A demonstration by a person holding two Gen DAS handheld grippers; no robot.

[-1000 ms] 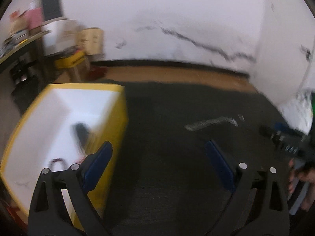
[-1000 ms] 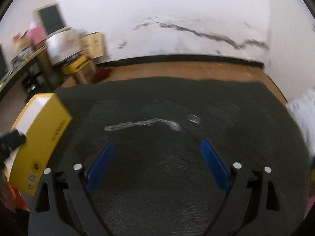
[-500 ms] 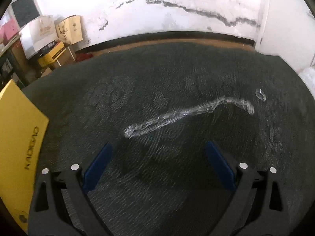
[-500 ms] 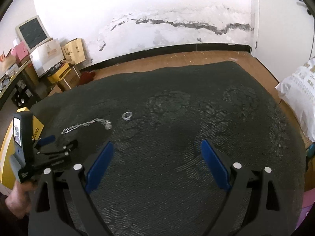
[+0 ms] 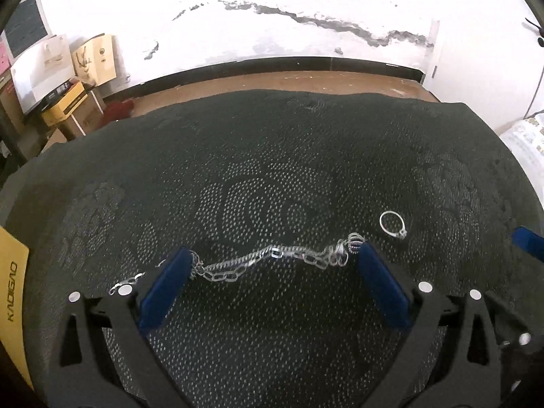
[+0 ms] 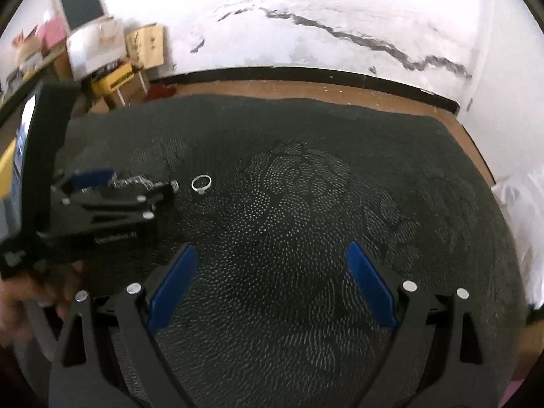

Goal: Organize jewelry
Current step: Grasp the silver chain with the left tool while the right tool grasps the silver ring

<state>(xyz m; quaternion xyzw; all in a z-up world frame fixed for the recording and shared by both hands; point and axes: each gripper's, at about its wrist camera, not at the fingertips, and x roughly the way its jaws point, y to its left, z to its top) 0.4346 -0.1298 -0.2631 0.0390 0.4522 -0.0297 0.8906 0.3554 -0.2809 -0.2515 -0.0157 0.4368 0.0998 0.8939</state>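
Left to right. A yellow box lay at the far left edge, well outside the left gripper's fingers. That gripper stood with its jaws wide apart and nothing clasped; the silver chain lay on the dark cloth strung across the gap between the blue fingers, one end trailing past the left finger. The ring lay just beyond the right finger, apart from the chain. The right gripper likewise stood released over bare cloth, the ring well ahead and left of its fingers. Neither piece appeared stored yet; both remained to be picked up. Compared with a second earlier, the left gripper had left the box and descended over the chain.
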